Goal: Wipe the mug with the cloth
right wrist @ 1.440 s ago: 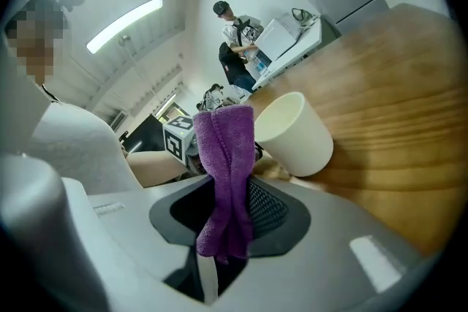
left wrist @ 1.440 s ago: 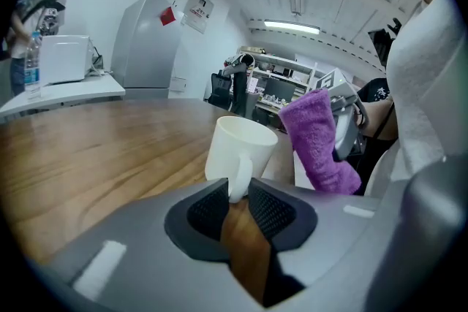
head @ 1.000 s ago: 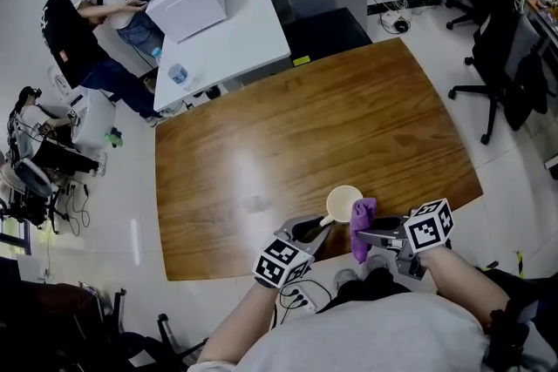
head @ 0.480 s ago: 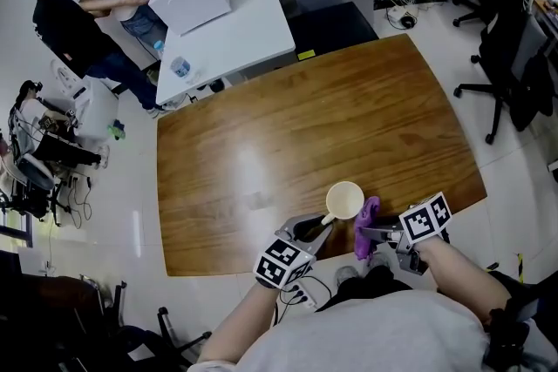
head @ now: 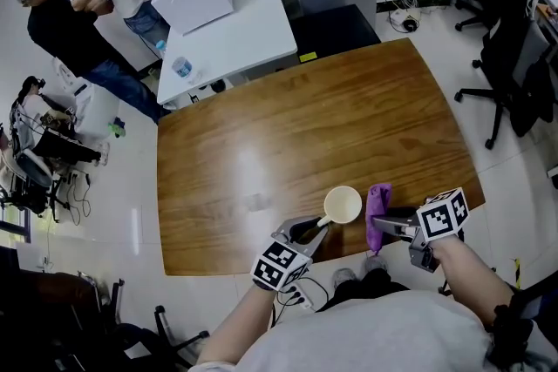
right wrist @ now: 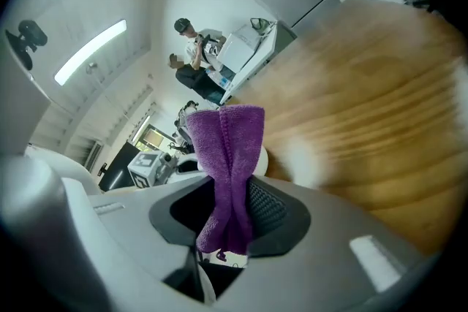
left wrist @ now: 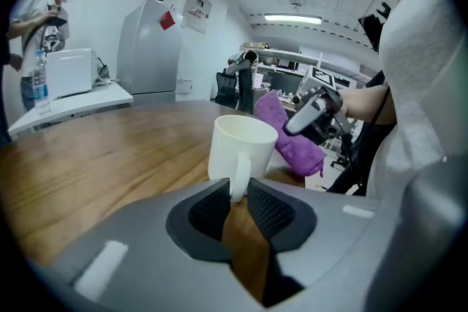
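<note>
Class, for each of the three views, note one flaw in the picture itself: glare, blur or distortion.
Head view: pale glare streaks the wooden table, whose edges bow outward. Left gripper view: a fisheye circle with black corners, though the mug is sharp. Right gripper view: the purple cloth is sharp, while the table and mug behind it are smeared by blur.

No writing can be read anywhere here.

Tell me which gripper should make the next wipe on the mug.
Right. The right gripper is shut on the purple cloth, which hangs just beside the mug. The left gripper is clamped on the mug's handle, holding it steady, so it is not free.
</note>
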The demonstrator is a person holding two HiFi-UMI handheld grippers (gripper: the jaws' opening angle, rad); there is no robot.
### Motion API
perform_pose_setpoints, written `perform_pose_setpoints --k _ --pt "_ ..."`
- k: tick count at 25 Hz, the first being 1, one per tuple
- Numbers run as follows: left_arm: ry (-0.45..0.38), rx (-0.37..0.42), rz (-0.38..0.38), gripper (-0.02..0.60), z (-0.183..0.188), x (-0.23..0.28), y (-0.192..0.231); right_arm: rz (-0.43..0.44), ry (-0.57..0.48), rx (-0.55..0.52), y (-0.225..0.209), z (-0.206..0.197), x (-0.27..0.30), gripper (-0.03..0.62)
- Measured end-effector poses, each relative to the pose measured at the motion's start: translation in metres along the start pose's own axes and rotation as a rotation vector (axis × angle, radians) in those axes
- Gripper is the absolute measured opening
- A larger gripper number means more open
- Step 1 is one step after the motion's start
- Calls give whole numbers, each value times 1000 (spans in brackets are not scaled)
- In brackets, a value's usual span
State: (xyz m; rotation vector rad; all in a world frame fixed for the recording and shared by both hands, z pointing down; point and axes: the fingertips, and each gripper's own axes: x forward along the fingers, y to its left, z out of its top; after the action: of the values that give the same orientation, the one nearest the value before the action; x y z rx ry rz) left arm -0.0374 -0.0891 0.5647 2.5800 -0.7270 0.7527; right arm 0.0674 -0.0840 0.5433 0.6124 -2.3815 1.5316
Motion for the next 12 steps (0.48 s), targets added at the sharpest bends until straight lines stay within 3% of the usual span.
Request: perform_pose_setpoints --k 4,12 --pt "-1 17 31 61 0 -1 6 21 -84 18 0 36 -9 129" --pt "-2 1 61 55 1 -2 13 76 -37 -12 4 47 7 129"
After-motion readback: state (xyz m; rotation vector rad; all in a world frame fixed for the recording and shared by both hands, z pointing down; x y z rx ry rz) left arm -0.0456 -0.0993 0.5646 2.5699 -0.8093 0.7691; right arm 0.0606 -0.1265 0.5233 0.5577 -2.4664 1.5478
